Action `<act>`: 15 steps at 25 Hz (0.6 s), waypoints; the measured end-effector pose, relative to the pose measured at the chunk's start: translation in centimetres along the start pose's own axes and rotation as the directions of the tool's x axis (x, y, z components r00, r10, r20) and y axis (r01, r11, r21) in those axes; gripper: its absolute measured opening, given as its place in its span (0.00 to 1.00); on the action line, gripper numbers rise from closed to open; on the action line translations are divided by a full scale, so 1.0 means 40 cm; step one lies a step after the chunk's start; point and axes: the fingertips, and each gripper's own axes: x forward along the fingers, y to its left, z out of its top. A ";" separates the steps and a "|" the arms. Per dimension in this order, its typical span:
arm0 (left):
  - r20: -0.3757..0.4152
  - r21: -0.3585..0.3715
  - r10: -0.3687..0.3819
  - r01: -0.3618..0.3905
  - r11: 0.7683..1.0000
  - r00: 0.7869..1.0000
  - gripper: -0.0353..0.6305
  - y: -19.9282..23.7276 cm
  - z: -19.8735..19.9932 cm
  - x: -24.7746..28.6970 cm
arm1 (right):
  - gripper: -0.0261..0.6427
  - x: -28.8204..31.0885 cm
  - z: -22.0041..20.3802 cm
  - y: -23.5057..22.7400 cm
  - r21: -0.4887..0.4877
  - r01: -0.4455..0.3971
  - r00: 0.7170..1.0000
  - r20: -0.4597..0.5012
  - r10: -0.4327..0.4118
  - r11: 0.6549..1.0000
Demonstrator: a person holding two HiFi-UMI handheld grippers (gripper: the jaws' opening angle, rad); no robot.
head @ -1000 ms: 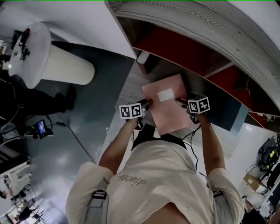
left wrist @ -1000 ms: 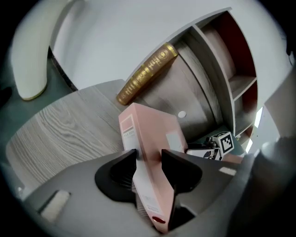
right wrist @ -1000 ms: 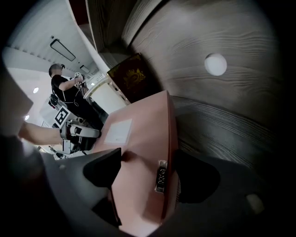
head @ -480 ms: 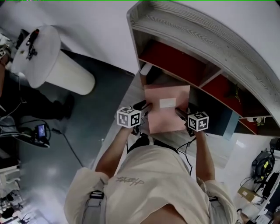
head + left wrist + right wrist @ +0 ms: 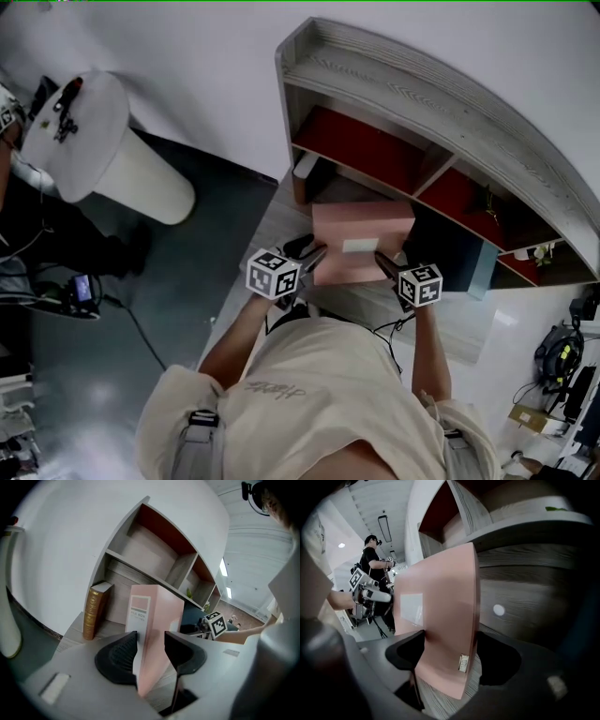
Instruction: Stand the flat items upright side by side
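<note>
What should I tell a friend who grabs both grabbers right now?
Left gripper: shut on the pink file box, at its label end.
Right gripper: jaws just closed further, shut on the box's other end.
Box: held nearly upright in front of the shelf unit.
Done: brown book stands upright at the left.
Left: stand the box beside the book, then let go.

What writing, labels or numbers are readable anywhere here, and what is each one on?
"FILE BOX": label on the pink box, on its spine.
Finer line under it: too small to read.
Brown book, gold print on spine: too small to read.
Print on the person's shirt: upside down, blurred, unreadable.
</note>
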 end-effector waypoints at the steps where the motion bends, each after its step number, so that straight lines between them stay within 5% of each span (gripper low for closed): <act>1: -0.002 0.014 -0.016 0.016 1.000 1.000 0.33 -0.012 -0.002 -0.006 | 0.56 -0.011 -0.004 0.003 -0.007 0.007 1.000 0.003 -0.007 1.000; 11: -0.003 0.055 -0.203 0.203 0.978 0.979 0.31 -0.088 -0.047 -0.065 | 0.54 -0.095 -0.068 0.041 -0.020 0.081 0.996 0.025 -0.081 0.996; 15: -0.040 0.173 -0.237 0.240 0.955 0.971 0.39 -0.099 -0.077 -0.080 | 0.53 -0.110 -0.089 0.051 0.038 0.107 0.994 0.012 -0.108 0.993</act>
